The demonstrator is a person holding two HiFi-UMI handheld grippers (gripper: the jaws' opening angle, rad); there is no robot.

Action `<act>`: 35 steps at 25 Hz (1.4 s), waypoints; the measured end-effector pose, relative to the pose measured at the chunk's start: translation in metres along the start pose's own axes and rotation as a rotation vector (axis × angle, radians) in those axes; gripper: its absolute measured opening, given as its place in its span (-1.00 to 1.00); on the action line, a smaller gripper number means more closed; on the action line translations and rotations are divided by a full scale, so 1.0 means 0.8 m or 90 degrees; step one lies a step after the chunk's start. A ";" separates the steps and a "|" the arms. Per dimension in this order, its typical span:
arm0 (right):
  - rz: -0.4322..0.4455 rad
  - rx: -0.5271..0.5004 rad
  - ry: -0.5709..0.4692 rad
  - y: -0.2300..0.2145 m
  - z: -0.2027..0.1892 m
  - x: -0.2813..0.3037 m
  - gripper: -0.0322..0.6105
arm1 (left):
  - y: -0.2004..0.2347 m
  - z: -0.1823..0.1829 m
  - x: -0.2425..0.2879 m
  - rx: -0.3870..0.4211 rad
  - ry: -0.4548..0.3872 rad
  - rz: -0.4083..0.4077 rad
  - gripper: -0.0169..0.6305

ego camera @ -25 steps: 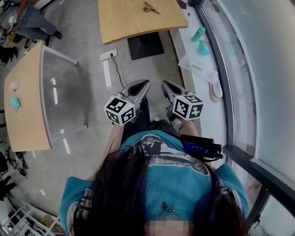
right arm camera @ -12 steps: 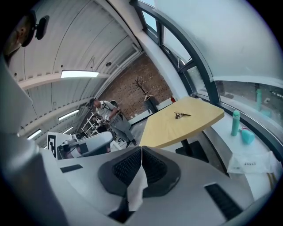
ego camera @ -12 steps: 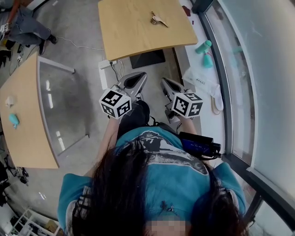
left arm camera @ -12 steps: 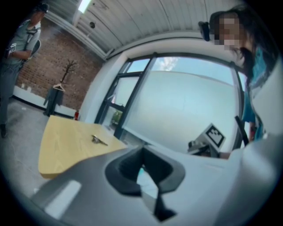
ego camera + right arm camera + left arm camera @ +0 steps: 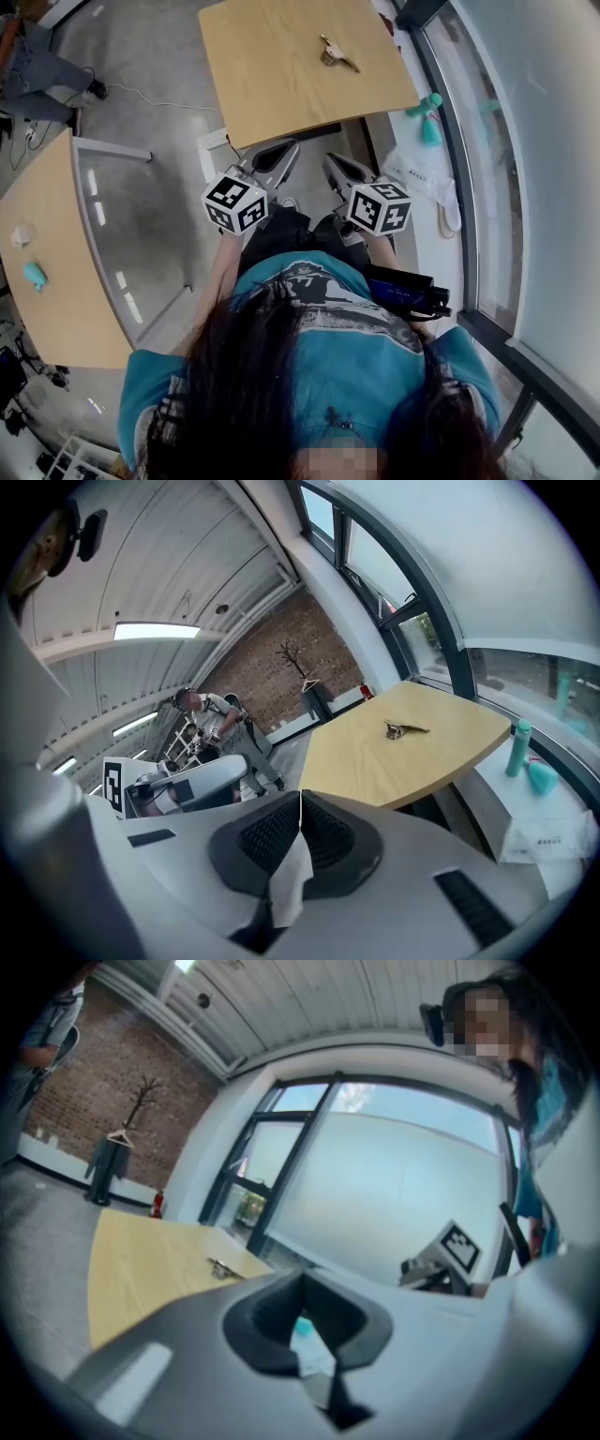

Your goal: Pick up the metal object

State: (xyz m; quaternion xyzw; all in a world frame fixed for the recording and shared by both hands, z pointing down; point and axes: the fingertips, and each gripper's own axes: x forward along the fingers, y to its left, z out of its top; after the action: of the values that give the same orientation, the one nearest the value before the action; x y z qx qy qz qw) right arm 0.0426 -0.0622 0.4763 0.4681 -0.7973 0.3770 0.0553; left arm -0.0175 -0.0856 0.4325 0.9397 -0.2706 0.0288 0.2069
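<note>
The person wears a teal short-sleeved T-shirt [image 5: 328, 347] with a pale grey-and-white print, and long dark hair [image 5: 248, 394] falls loose over it. Dark trousers [image 5: 281, 230] show beyond the shirt's hem. A black box-shaped unit [image 5: 403, 291] with a blue face is at the person's right side, with a black cable curling off it. The left gripper [image 5: 284, 150] and right gripper [image 5: 334, 165] are smooth grey shells tapering to a point. Both have black ribbed pads [image 5: 267, 836], and each carries a white cube [image 5: 234, 202] printed with black square markers.
</note>
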 end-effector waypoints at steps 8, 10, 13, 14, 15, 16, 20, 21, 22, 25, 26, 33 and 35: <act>-0.019 0.014 0.005 -0.004 0.010 0.005 -0.86 | 0.010 0.006 0.009 -0.012 0.006 -0.015 -0.94; -0.018 0.012 0.005 0.002 0.013 0.005 -0.86 | 0.008 0.011 0.003 -0.009 0.003 -0.012 -0.94; -0.014 0.005 0.005 -0.001 0.025 0.015 -0.86 | 0.017 0.020 0.003 -0.008 0.001 0.001 -0.94; -0.014 0.002 0.006 -0.009 0.034 0.024 -0.86 | 0.027 0.023 0.011 -0.009 0.000 0.006 -0.94; -0.014 -0.001 0.007 -0.022 0.044 0.035 -0.86 | 0.039 0.025 0.022 -0.010 -0.001 0.012 -0.94; -0.015 -0.004 0.007 -0.036 0.056 0.047 -0.86 | 0.052 0.027 0.035 -0.012 -0.001 0.018 -0.94; -0.029 -0.019 0.007 -0.087 0.104 0.085 -0.86 | 0.092 0.044 0.079 -0.010 0.001 0.035 -0.94; -0.033 -0.025 0.009 -0.098 0.115 0.094 -0.86 | 0.100 0.050 0.088 -0.009 0.000 0.038 -0.94; -0.037 -0.030 0.013 -0.109 0.125 0.102 -0.86 | 0.107 0.056 0.097 -0.009 -0.002 0.042 -0.94; -0.040 -0.047 0.034 -0.138 0.148 0.129 -0.86 | 0.127 0.070 0.124 -0.010 -0.003 0.052 -0.94; -0.040 -0.054 0.042 -0.148 0.155 0.139 -0.85 | 0.132 0.073 0.133 -0.010 -0.002 0.054 -0.94; -0.080 -0.157 0.101 -0.214 0.190 0.206 -0.82 | 0.172 0.085 0.186 -0.015 0.021 0.072 -0.94; -0.083 -0.194 0.137 -0.228 0.191 0.229 -0.52 | 0.181 0.088 0.195 -0.018 0.028 0.076 -0.94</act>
State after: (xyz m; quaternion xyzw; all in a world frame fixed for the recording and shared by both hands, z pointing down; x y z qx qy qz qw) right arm 0.1251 -0.3417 0.5487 0.4619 -0.8028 0.2954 0.2344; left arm 0.0360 -0.3030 0.4487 0.9182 -0.3217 0.0582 0.2238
